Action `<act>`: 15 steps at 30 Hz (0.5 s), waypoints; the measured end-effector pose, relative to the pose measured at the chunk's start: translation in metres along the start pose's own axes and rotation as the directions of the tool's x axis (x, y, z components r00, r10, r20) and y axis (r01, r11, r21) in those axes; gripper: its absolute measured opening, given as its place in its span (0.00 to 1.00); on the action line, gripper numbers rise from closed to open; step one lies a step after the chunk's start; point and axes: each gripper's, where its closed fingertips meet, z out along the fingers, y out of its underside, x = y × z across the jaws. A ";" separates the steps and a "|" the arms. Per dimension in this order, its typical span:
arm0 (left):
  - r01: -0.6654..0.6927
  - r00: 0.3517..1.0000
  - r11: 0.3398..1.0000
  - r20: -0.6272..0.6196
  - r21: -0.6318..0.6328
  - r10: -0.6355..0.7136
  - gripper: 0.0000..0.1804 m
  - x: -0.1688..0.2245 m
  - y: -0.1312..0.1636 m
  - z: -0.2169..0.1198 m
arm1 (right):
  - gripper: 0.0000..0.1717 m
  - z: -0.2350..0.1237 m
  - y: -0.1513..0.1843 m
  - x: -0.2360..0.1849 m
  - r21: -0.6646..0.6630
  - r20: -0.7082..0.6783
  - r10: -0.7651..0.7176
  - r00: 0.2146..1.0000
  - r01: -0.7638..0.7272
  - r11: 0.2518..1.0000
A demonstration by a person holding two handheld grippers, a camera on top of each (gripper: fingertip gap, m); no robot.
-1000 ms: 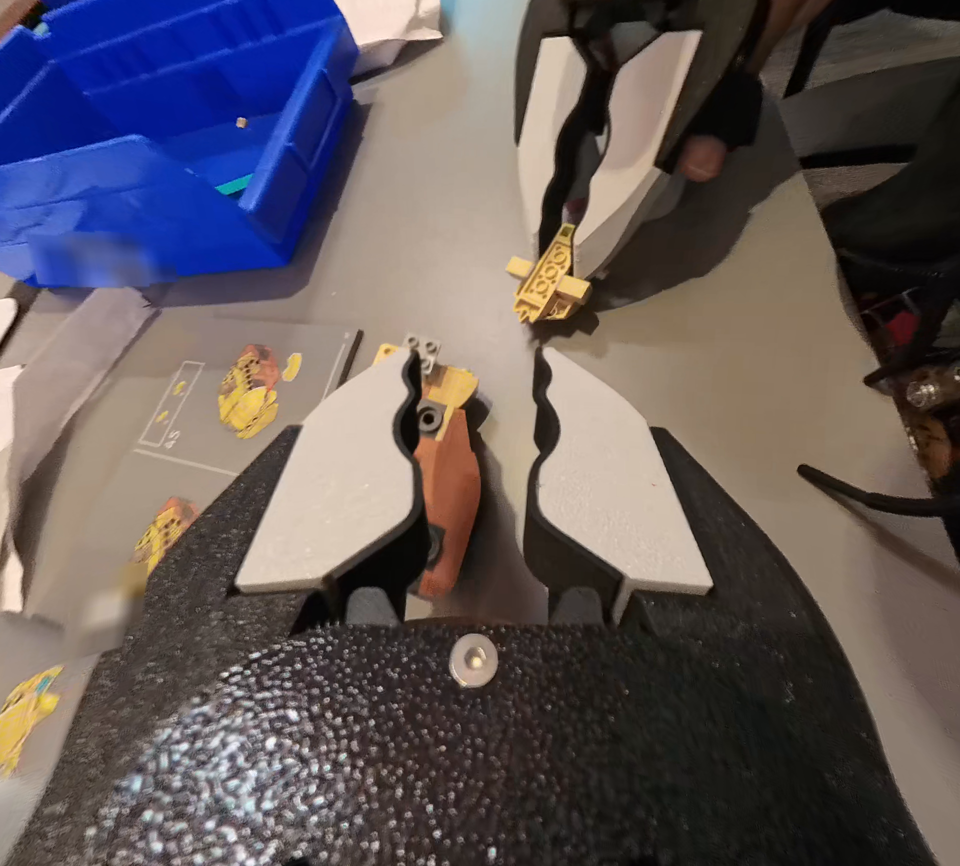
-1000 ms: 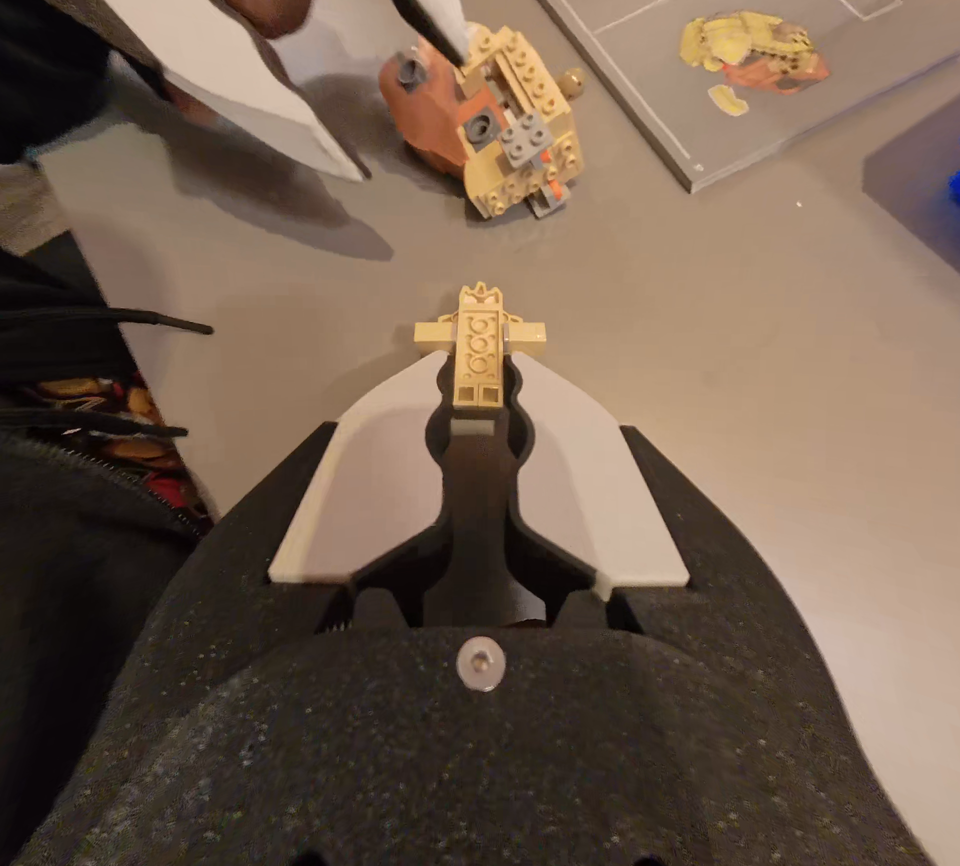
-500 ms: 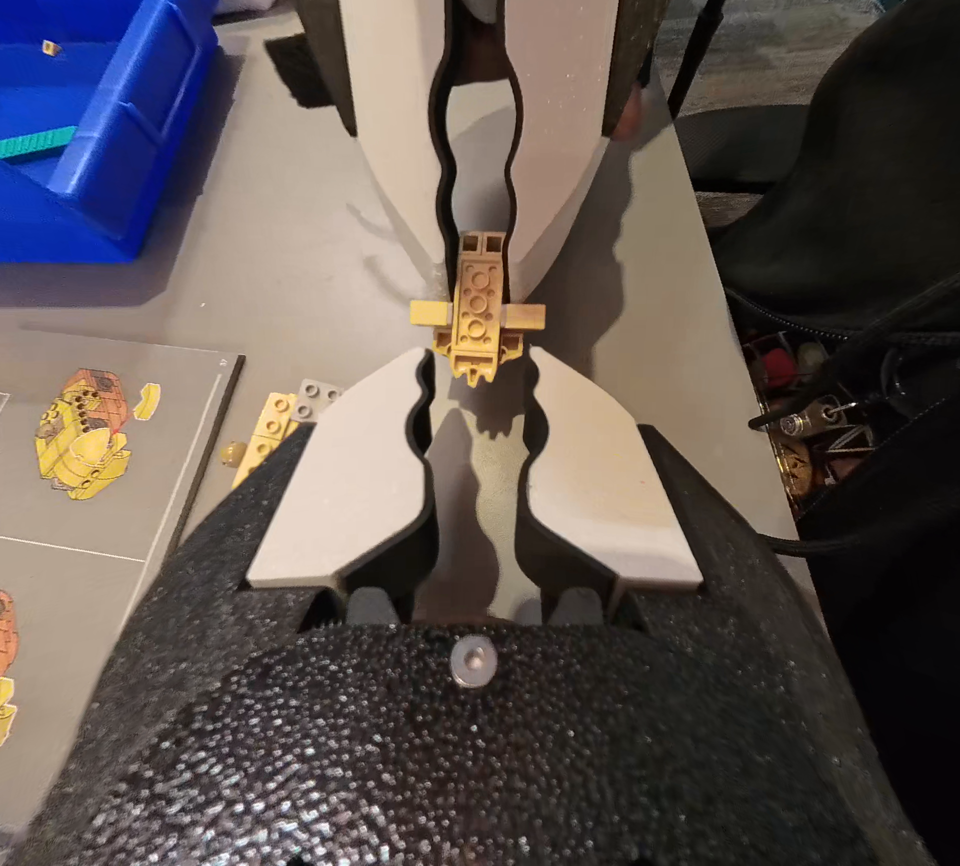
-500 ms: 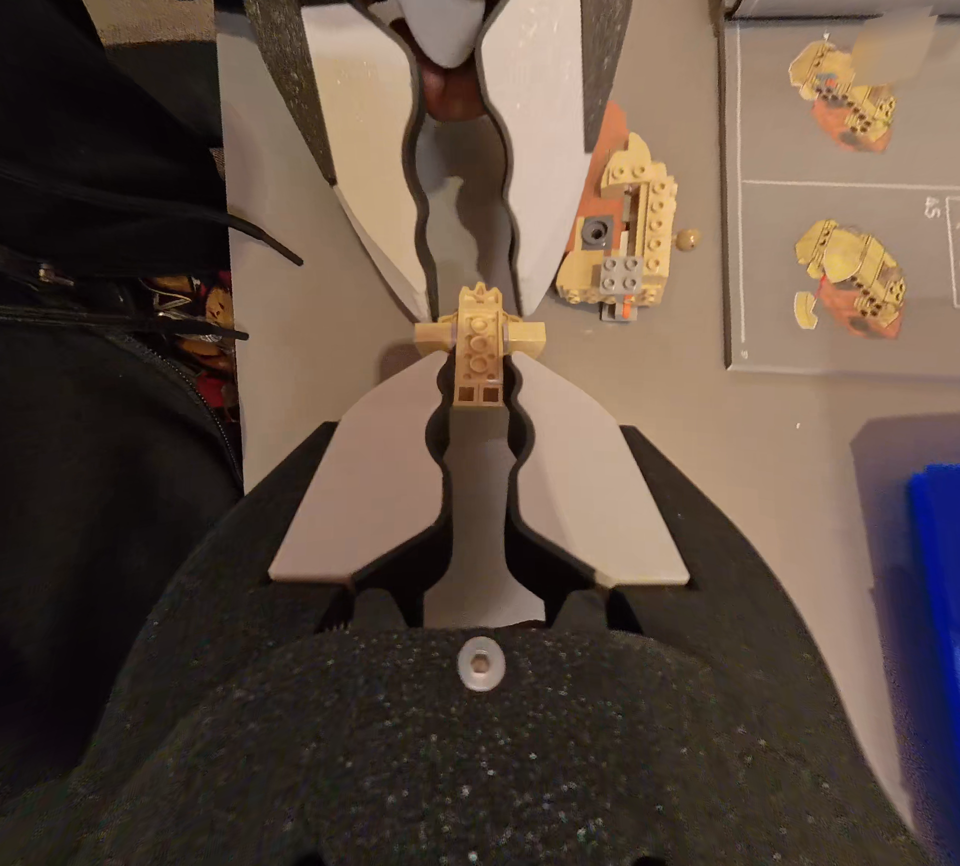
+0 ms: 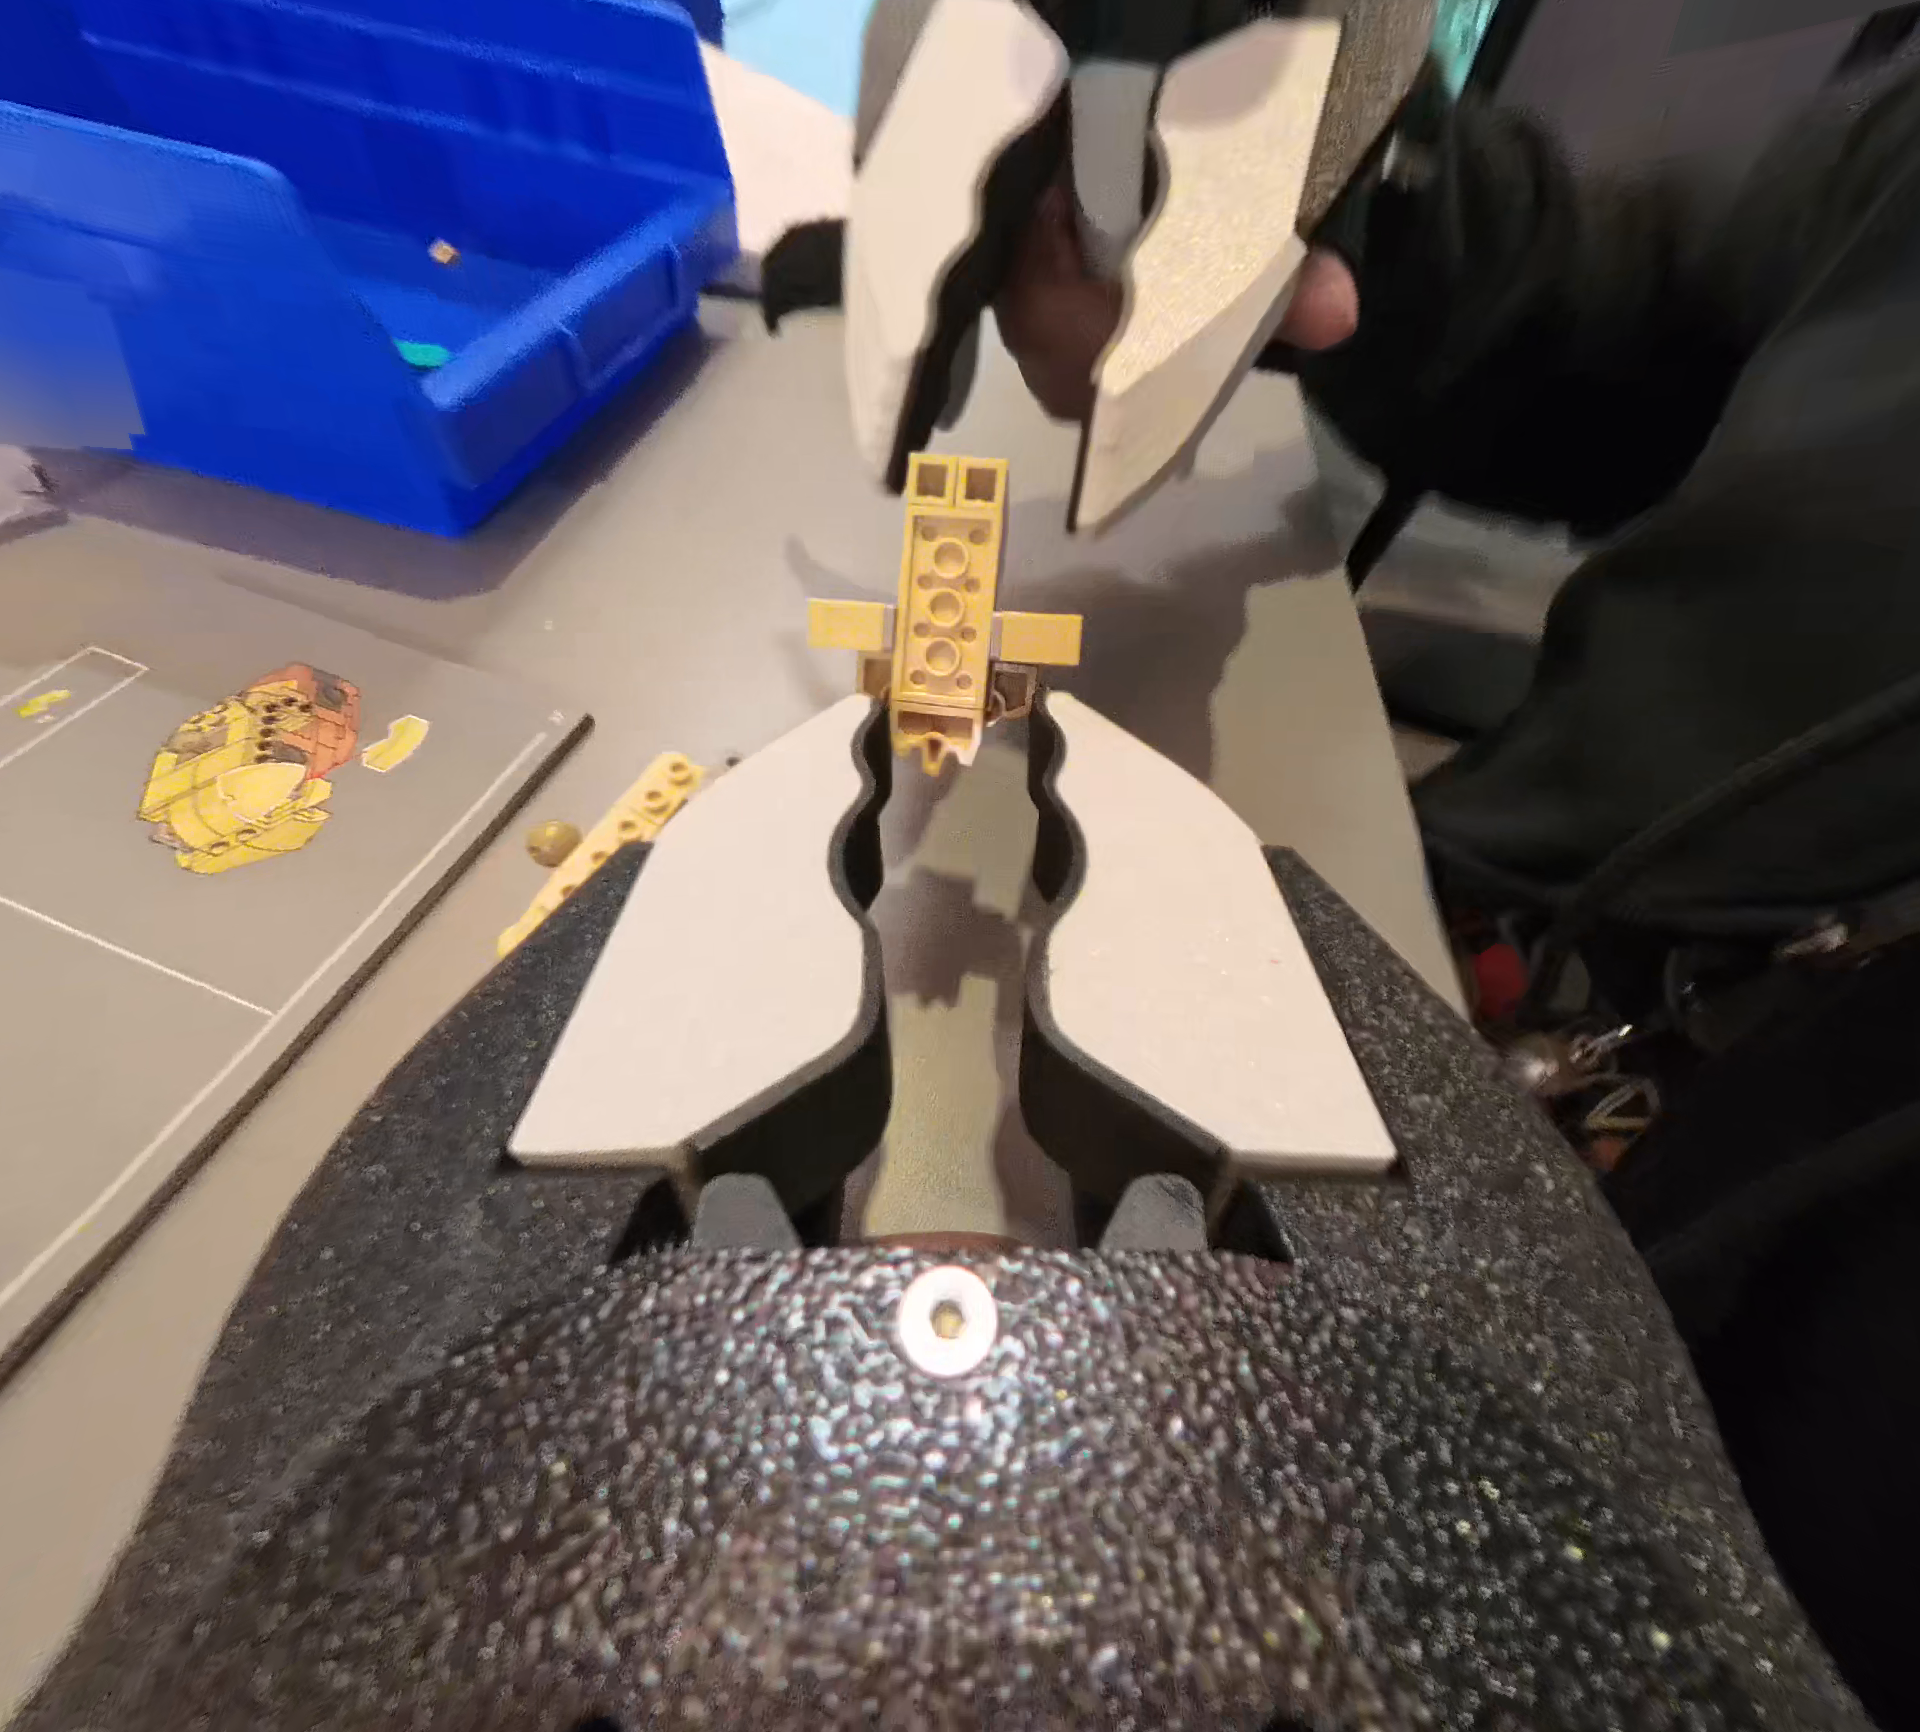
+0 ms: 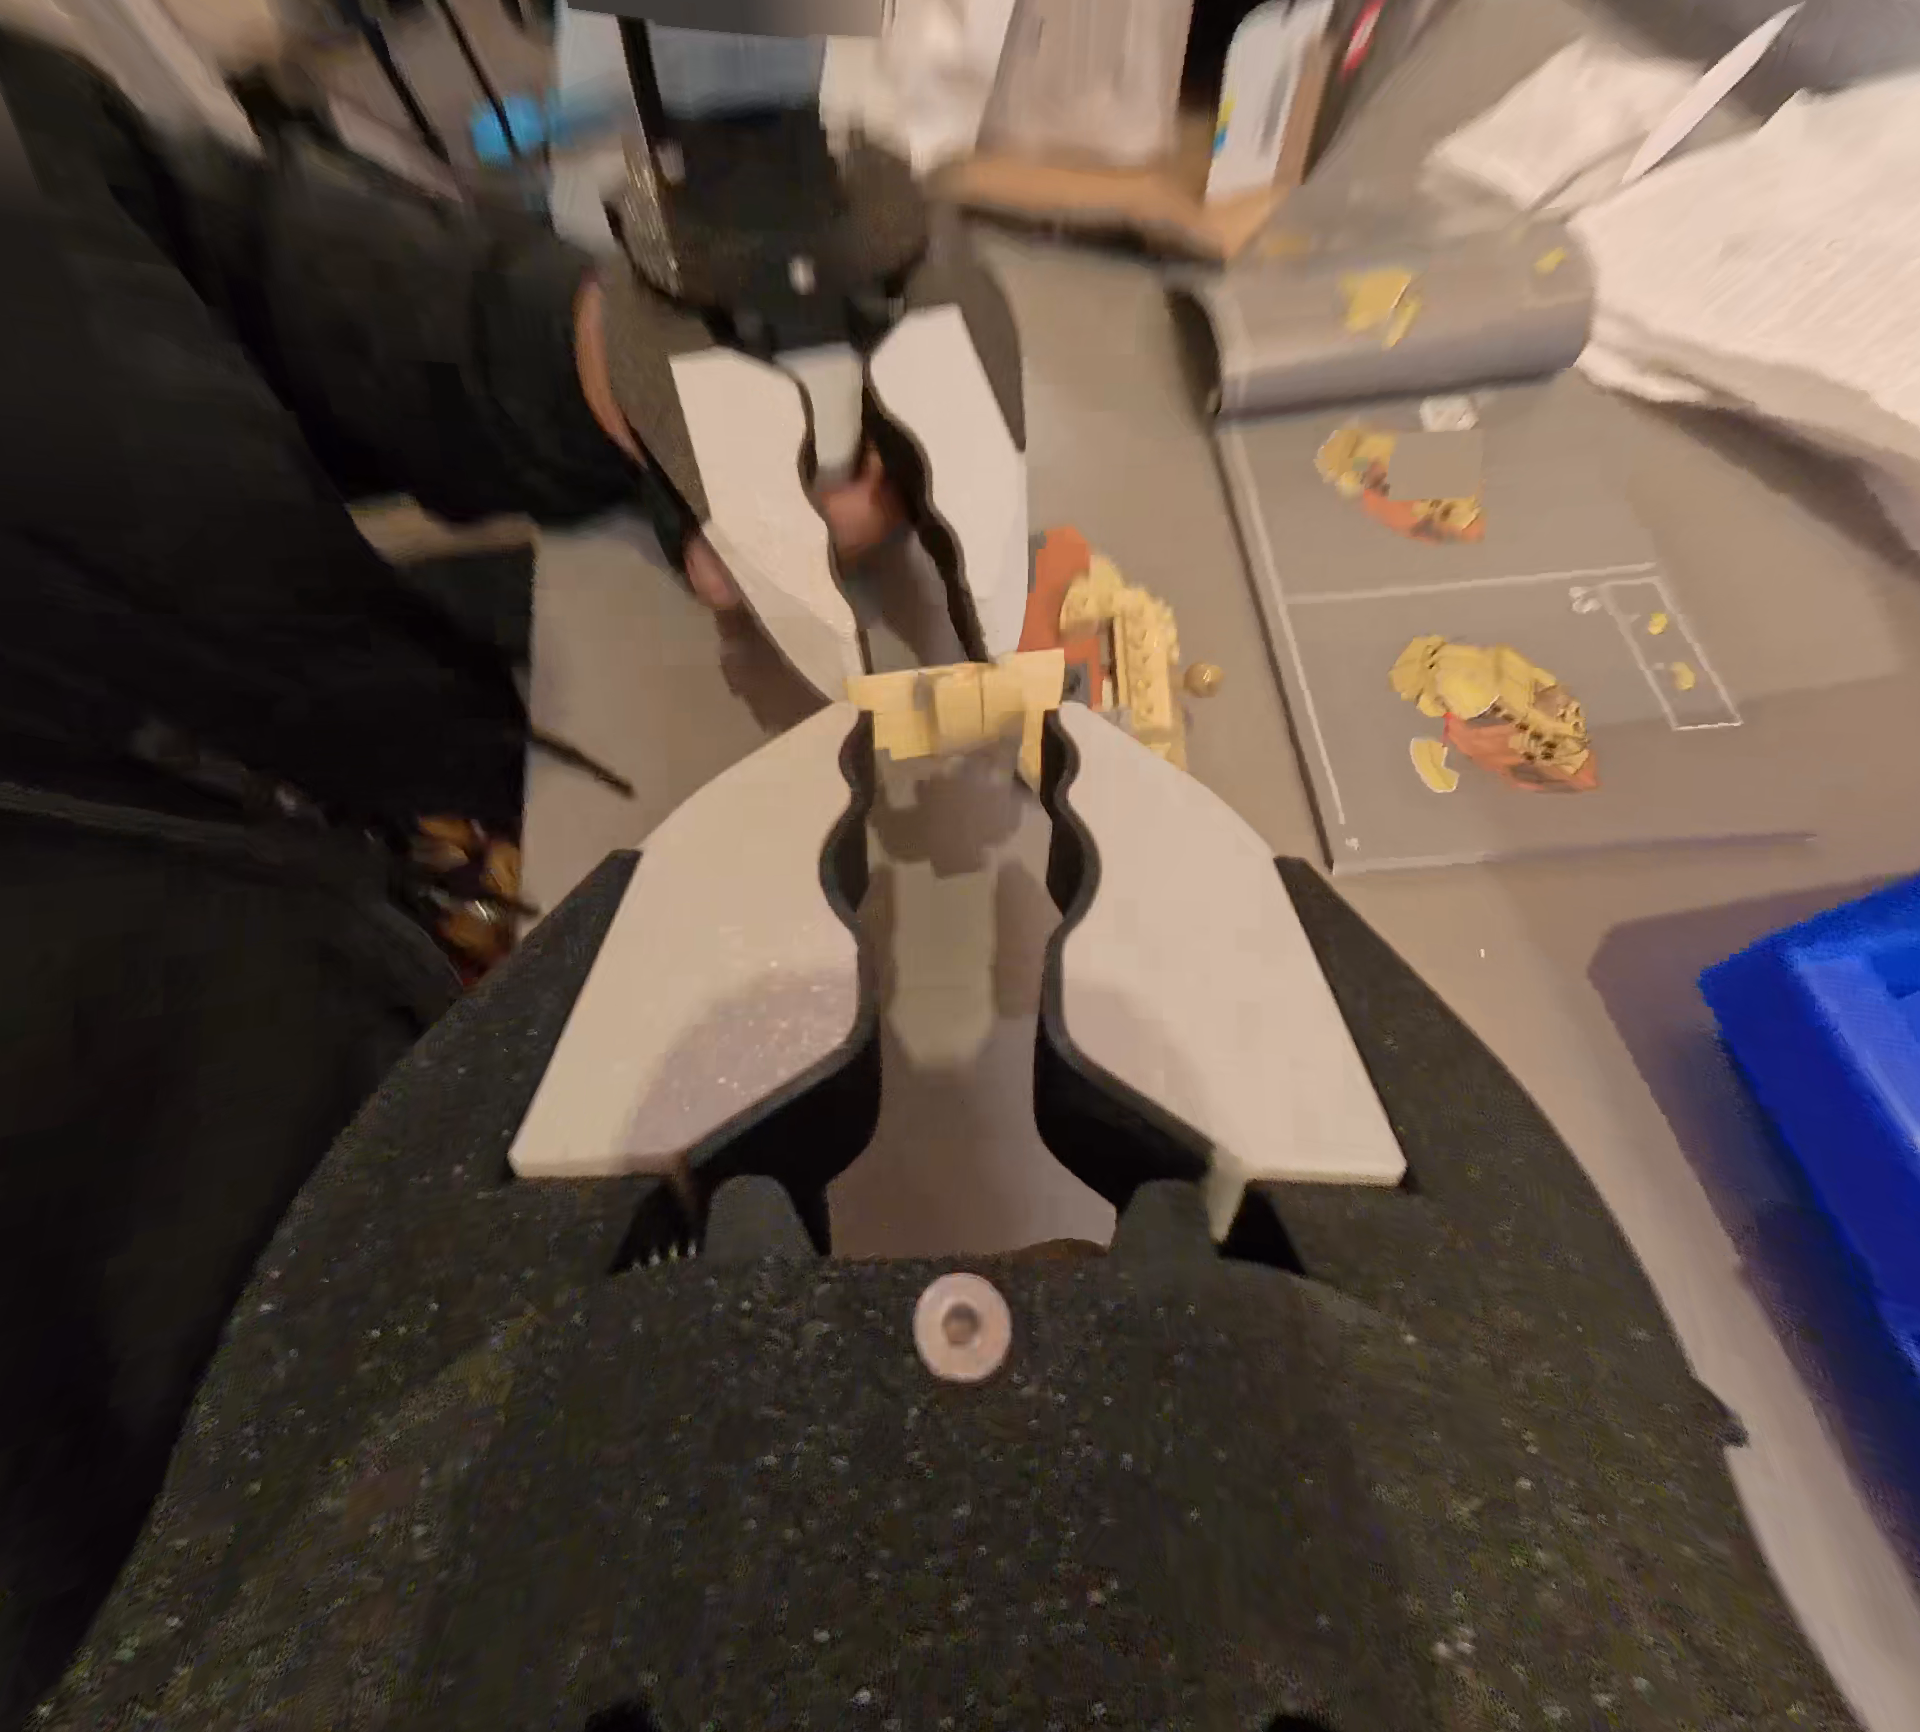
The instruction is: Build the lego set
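A small tan brick assembly with two side wings is held up above the grey table. My left gripper is shut on its lower end, with the fingertips against its brown and grey side parts. My right gripper faces it from above, and its upper end stands free between the open fingers. In the right wrist view the tan assembly is blurred between my right gripper's spread tips, with the left gripper on its far side.
A brown and tan brick model and a loose tan stud lie beside an open instruction booklet, which also shows in the left wrist view. Blue bins stand at the back left. A person's dark sleeve is on the right.
My right gripper has opened and let go of the tan assembly. My left gripper has closed on its other end. Both grippers have tilted up from the table.
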 end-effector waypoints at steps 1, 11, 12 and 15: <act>0.051 0.999 0.998 -0.007 0.047 -0.050 0.14 -0.002 -0.006 -0.004 | 0.18 -0.007 -0.009 0.001 0.085 0.012 0.047 0.999 -0.048 0.995; 0.319 0.938 0.884 -0.249 0.342 -0.242 0.14 0.007 -0.049 -0.020 | 0.16 -0.014 -0.050 0.004 0.449 0.035 0.203 0.979 -0.197 0.871; 0.313 0.940 0.885 -0.248 0.343 -0.236 0.14 0.008 -0.048 -0.019 | 0.16 -0.012 -0.050 0.003 0.449 0.031 0.201 0.979 -0.194 0.872; 0.297 0.945 0.888 -0.240 0.351 -0.221 0.14 0.012 -0.048 -0.016 | 0.15 -0.009 -0.047 -0.001 0.433 0.044 0.203 0.978 -0.202 0.878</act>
